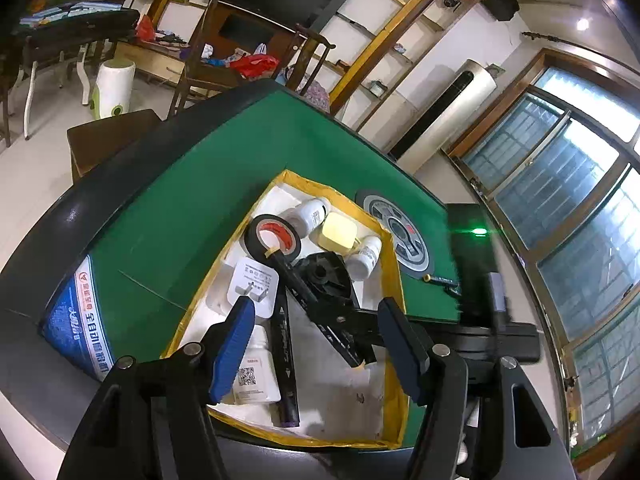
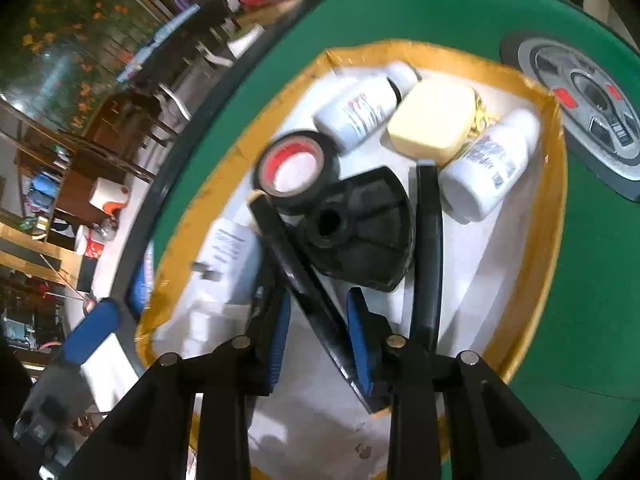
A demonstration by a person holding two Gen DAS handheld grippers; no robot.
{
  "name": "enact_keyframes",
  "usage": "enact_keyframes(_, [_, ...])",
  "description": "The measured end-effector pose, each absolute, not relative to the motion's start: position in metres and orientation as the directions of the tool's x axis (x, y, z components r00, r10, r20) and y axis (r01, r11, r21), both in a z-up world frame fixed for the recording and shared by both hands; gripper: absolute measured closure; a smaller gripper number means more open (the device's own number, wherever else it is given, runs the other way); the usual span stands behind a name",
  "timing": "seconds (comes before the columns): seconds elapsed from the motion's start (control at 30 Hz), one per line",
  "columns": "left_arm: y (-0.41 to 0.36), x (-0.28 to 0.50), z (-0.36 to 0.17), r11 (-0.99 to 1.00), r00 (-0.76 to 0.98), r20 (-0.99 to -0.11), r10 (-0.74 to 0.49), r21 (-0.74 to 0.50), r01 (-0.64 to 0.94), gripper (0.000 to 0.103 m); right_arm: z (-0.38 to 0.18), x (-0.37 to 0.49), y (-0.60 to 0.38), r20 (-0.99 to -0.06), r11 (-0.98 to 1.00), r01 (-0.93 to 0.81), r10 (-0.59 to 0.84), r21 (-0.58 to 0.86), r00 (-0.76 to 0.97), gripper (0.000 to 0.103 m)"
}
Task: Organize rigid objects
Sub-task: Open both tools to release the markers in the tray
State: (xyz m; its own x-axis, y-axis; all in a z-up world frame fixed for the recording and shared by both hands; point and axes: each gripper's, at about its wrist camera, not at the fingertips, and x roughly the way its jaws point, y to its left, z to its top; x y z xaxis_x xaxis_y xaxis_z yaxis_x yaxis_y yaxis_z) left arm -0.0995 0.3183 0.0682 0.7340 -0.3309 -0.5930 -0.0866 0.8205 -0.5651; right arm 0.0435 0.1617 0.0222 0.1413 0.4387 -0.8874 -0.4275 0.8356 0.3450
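Note:
A yellow-rimmed box [image 1: 394, 280] with a white floor sits on the green table. It holds a black tape roll [image 1: 273, 236], white bottles [image 1: 310, 216], a yellow case [image 1: 338, 234], a white charger plug [image 1: 253, 286], a black wedge-shaped part [image 1: 326, 276] and black markers. My left gripper [image 1: 315, 302] hovers open over the box with nothing between its pads. My right gripper [image 2: 320, 320] points down into the box, its blue pads either side of a black marker [image 2: 304, 280] with a gap showing. That marker's far end rests by the tape roll [image 2: 296, 168].
A round grey dial [image 1: 404, 236] is set in the green table [image 1: 192, 200] beyond the box. A blue printed label [image 1: 76, 320] lies at the table's left rim. A chair, shelves and a window fill the room behind. A long black bar [image 2: 430, 252] lies beside the wedge part.

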Motion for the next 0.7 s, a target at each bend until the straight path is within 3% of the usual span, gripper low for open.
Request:
enact_keyframes(0.17, [0.315, -0.098, 0.068, 0.822, 0.727, -0.603, -0.329, -0.561, -0.094, 0.036, 0.044, 0.031, 0.131, -0.844, 0.819, -0.436, 0.494, 0.373, 0.207, 0.058])
enact_keyframes(0.47, [0.294, -0.094, 0.073, 0.85, 0.712, -0.631, -0.308, -0.518, -0.092, 0.033, 0.066, 0.003, 0.078, -0.788, 0.843, -0.42, 0.496, 0.336, 0.365, 0.058])
enact_keyframes(0.7, [0.33, -0.113, 0.089, 0.82, 0.783, -0.591, -0.193, -0.536, -0.203, 0.029, 0.065, 0.011, 0.113, -0.775, 0.758, -0.475, 0.593, 0.447, 0.217, 0.056])
